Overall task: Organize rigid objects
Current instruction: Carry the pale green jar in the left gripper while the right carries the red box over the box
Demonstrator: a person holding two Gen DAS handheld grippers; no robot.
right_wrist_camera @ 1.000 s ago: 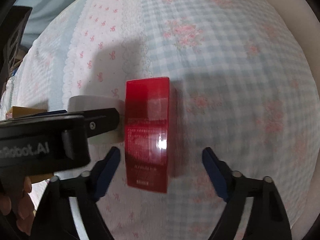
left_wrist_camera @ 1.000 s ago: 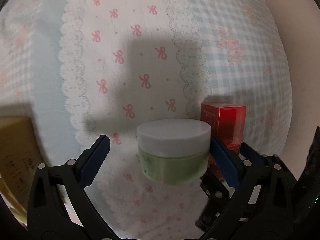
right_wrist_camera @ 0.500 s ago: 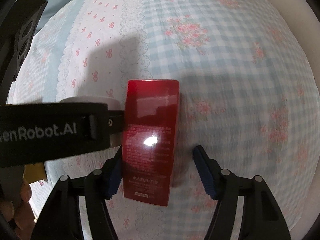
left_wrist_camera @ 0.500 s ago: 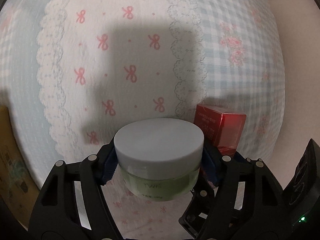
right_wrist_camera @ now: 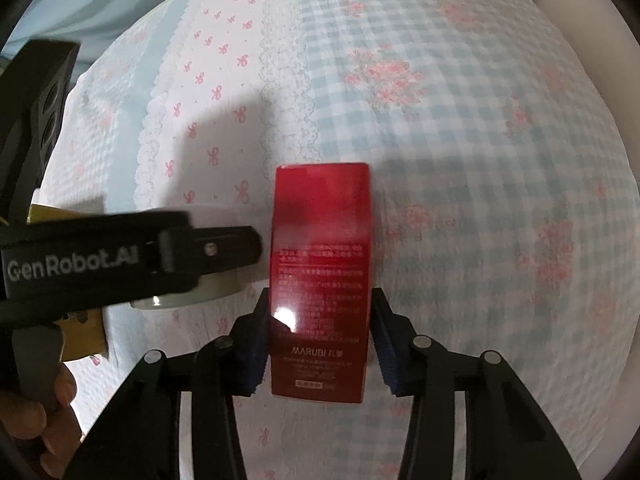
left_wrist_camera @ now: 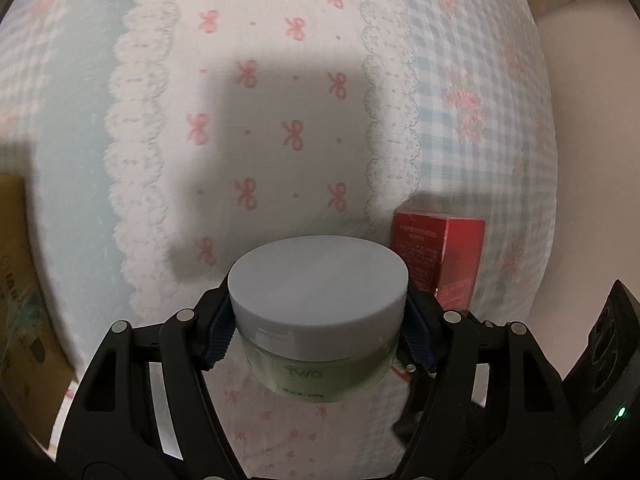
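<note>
On the left, our left gripper (left_wrist_camera: 320, 330) pinches the green cream jar (left_wrist_camera: 320, 316) by its sides above the bedspread (left_wrist_camera: 280, 120); on the right, our right gripper (right_wrist_camera: 318, 334), jaws just closed, clamps the red box (right_wrist_camera: 320, 280). Both grasps look made; next we lift and carry each steadily.

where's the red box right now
In the right wrist view, the red box stands on the patterned cloth, clamped between the right tongs, beside the green jar.
</note>
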